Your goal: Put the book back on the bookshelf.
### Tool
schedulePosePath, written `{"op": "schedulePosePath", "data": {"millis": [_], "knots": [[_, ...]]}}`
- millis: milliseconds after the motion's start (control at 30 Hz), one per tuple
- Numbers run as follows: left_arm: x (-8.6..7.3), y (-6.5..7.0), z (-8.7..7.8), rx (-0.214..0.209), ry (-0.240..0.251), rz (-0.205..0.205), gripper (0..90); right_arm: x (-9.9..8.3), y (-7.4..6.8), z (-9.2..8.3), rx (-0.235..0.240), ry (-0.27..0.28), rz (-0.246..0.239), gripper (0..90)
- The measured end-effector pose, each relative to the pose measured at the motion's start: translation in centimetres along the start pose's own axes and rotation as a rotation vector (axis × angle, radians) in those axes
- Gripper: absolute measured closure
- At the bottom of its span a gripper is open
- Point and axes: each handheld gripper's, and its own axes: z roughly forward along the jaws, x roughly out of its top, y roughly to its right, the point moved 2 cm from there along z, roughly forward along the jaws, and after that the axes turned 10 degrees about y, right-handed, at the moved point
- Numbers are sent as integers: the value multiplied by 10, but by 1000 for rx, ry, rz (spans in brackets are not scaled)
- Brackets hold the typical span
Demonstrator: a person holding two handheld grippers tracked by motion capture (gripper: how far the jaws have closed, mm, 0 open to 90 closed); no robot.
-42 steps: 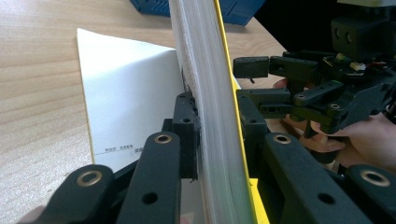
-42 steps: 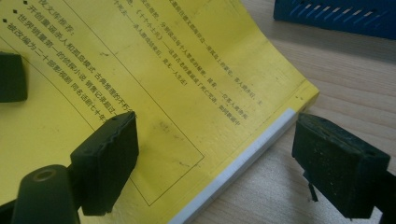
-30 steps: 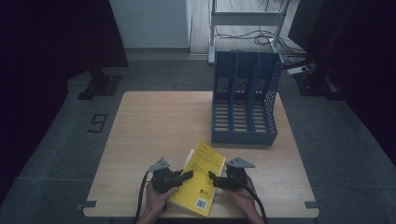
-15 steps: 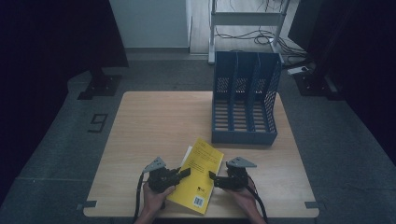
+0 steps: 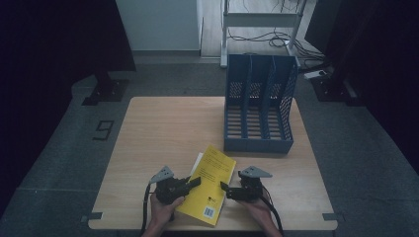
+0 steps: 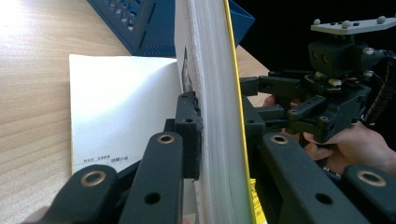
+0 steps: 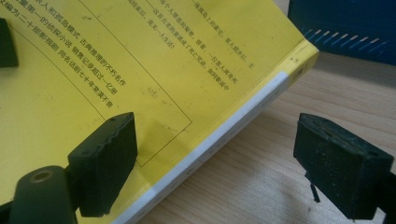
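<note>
A pale wooden tabletop [image 5: 163, 133] carries a blue three-slot file rack [image 5: 259, 106], standing well beyond the right tool [image 5: 225, 188]; a yellow book [image 5: 210, 182] lies between that tool and the left tool [image 5: 193, 182], its white first page flat on the wood

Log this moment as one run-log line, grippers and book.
left gripper: shut on yellow book, lifting its page block off the table | right gripper: open astride the spine | blue file rack: untouched

A large dark digit "9" [image 5: 103, 130] is marked on the floor at nine o'clock from the bench. The yellow book [image 7: 140, 70] carries columns of small black Chinese print inside a thin ruled frame on its cover, too fine to read with certainty.
</note>
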Motion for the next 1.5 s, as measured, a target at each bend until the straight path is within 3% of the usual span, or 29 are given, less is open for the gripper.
{"op": "schedulePosePath", "data": {"millis": [300, 700, 900, 1100, 1267, 1500], "knots": [[4, 9, -4, -15, 19, 55, 765, 3, 0, -3, 33, 28, 12, 131], [6, 14, -5, -32, 32, 82, 765, 5, -3, -3, 79, 52, 22, 126], [7, 17, -6, -49, 41, 101, 765, 5, -4, -3, 127, 65, 44, 106], [7, 17, -6, -54, 42, 99, 765, 6, -5, -2, 131, 65, 46, 94], [6, 15, -6, -68, 44, 98, 764, 7, -6, -4, 133, 65, 38, 96], [5, 9, -7, -73, 41, 110, 764, 10, -9, -9, 110, 87, -22, 125]]}}
